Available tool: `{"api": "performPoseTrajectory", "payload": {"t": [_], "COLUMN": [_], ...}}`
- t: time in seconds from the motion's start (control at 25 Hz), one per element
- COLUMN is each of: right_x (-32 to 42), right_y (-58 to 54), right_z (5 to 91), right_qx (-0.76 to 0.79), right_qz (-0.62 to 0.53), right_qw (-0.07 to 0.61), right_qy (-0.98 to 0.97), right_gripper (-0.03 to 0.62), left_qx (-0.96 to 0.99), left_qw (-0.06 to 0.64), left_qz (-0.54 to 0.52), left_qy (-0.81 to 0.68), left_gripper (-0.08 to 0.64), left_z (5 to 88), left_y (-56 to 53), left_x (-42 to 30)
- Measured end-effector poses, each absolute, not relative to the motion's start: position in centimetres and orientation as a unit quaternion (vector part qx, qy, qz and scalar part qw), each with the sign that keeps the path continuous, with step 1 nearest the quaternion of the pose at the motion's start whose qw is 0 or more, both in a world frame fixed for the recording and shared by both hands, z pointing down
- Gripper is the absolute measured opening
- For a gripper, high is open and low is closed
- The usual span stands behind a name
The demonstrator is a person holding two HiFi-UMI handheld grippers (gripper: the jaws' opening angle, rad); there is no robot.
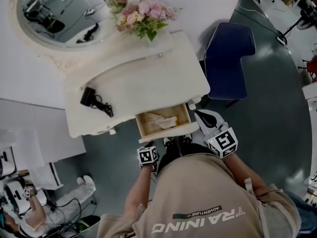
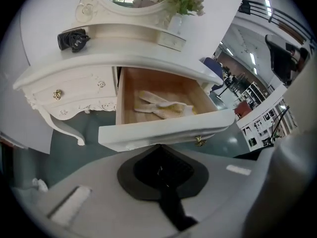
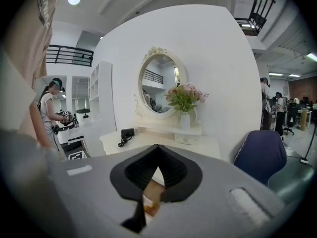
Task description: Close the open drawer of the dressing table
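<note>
At centre of the head view, a white dressing table point(image 1: 148, 78) stands against the wall. Its right-hand drawer point(image 1: 163, 123) is pulled out, exposing a wooden interior with pale cloth point(image 1: 161, 120) lying inside. The tabletop carries a black adapter with cord point(image 1: 91, 99) at left and a vase of pink flowers point(image 1: 143, 14) beside the oval mirror point(image 1: 54, 9). The left gripper point(image 1: 150, 147), jaws together and holding nothing, points at the drawer's white front panel point(image 2: 163, 128) near its brass knob point(image 2: 200, 142); contact cannot be told. The right gripper point(image 1: 199, 117), jaws likewise closed and empty, sits by the drawer's right front corner. A blue chair point(image 1: 228, 58) stands right of the table.
</note>
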State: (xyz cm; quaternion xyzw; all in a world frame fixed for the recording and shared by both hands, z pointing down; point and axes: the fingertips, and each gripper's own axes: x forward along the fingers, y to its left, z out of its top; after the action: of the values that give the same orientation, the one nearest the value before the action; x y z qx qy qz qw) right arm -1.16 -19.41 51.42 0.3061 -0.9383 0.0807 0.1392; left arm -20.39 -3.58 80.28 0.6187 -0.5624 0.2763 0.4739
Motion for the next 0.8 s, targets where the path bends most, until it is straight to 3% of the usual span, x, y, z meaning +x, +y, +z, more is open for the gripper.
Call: {"api": "performPoseTrajectory", "payload": {"t": [0.8], "right_x": [-1.4], "right_y": [-21.3], "right_z": [52.1], "right_qx": [0.317], "right_qz": [0.064], "right_qw": [0.178], "right_qy": [-0.929], "right_gripper": [0.003], "left_qx": [0.655], "left_qw": [0.466], "left_qz": [0.261], "left_qy": [-0.534], "left_gripper": [0.017], "left_z": [80.6], "left_y": [-7.3], "left_x": [-20.6]}}
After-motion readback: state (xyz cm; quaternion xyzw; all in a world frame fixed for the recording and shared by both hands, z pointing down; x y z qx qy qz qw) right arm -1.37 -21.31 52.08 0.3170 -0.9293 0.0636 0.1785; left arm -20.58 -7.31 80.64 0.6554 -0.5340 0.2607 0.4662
